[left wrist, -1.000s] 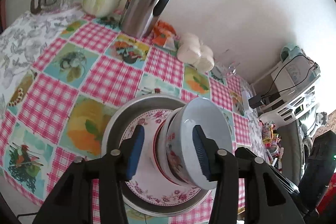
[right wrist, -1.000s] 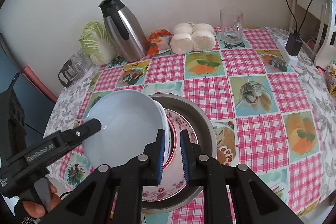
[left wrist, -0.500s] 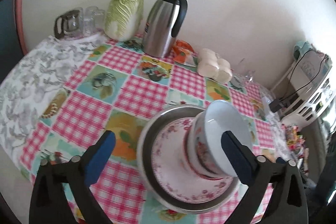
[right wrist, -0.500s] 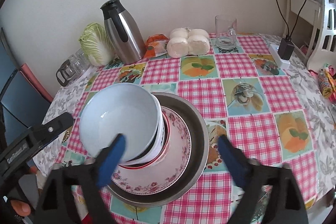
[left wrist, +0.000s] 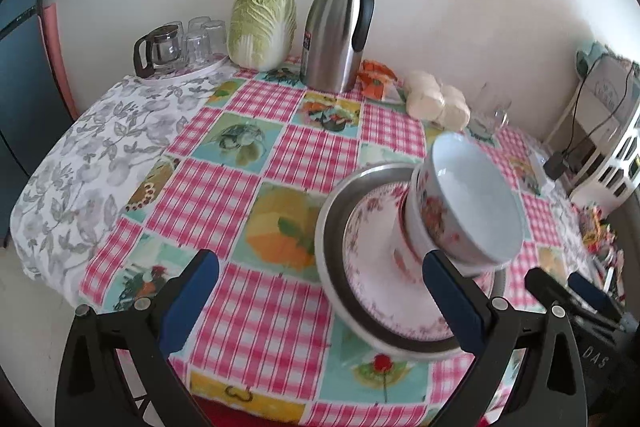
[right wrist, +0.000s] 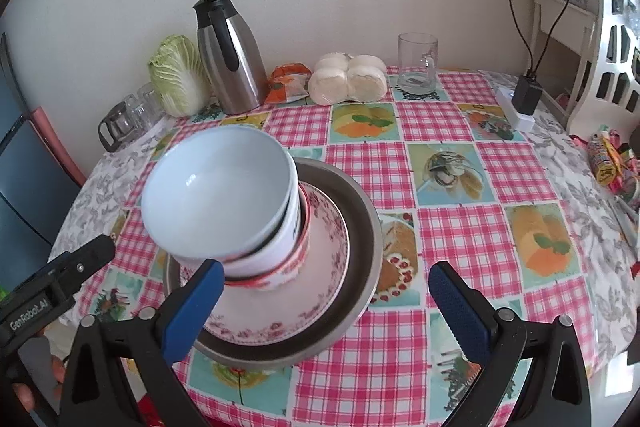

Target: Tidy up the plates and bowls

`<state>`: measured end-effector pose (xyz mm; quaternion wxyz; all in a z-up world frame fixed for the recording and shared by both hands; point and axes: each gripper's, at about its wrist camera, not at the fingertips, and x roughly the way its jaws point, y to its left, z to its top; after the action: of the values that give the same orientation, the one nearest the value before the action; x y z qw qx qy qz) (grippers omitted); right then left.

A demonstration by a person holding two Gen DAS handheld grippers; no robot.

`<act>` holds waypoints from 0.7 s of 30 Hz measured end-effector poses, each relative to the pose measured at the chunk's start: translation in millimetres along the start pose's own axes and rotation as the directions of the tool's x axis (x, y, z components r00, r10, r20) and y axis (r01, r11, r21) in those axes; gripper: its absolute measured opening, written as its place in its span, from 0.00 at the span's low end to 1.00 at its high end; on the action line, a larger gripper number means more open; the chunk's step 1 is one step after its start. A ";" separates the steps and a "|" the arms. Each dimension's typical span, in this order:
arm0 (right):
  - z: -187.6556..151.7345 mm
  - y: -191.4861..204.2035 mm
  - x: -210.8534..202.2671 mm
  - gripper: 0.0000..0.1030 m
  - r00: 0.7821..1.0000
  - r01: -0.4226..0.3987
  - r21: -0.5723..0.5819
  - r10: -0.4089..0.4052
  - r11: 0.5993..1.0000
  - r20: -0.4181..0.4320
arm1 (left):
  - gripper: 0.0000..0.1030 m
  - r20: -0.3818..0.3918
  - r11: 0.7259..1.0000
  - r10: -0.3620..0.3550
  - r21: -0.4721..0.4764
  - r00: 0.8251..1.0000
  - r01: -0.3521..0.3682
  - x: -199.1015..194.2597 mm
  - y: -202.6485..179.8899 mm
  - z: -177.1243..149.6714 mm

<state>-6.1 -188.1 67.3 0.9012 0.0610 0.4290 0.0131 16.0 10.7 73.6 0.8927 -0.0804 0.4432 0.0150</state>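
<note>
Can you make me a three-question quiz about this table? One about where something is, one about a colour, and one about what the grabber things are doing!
1. Where is the flowered plate?
A. inside the metal basin
B. beside the cabbage
C. under the glass mug

2. What colour is the inside of the top bowl?
A. red
B. white
C. green

3. What are the left gripper and right gripper doing?
A. both squeezing the bowl
B. one squeezing the plate
C. both jaws wide open, holding nothing

Answers: 1 A, the basin's rim rings the plate. 2 B, its inside looks plain white. 3 C, blue pads stand far apart with nothing between.
</note>
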 end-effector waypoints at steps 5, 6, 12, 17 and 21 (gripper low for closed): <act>-11.3 -1.9 -2.7 1.00 1.000 0.023 -0.006 -0.023 1.000 -0.003 | 0.99 -0.036 0.998 0.045 0.038 0.998 -0.043 1.2 -2.9 -16.5; -13.2 -2.1 -3.0 1.00 1.000 0.027 -0.008 -0.027 1.000 -0.005 | 0.99 -0.048 0.998 0.050 0.037 0.998 -0.049 2.2 -2.1 -19.5; -25.4 -1.8 -3.5 1.00 0.999 0.044 -0.020 -0.044 0.999 -0.020 | 0.99 -0.091 0.993 0.110 0.061 0.990 -0.105 5.8 -2.7 -31.6; -32.5 -1.0 -4.0 1.00 0.998 0.055 -0.028 -0.056 0.998 -0.032 | 0.99 -0.122 0.990 0.111 0.098 0.986 -0.099 8.5 -7.2 -40.2; -39.2 -0.8 -3.2 1.00 0.997 0.066 -0.034 -0.067 0.997 -0.046 | 0.99 -0.133 0.985 0.137 0.125 0.982 -0.121 10.1 -11.4 -43.6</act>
<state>-38.5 -185.3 45.2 0.8916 0.0317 0.4517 -0.0085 -11.1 -7.8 41.1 0.8593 -0.0002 0.5099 0.0413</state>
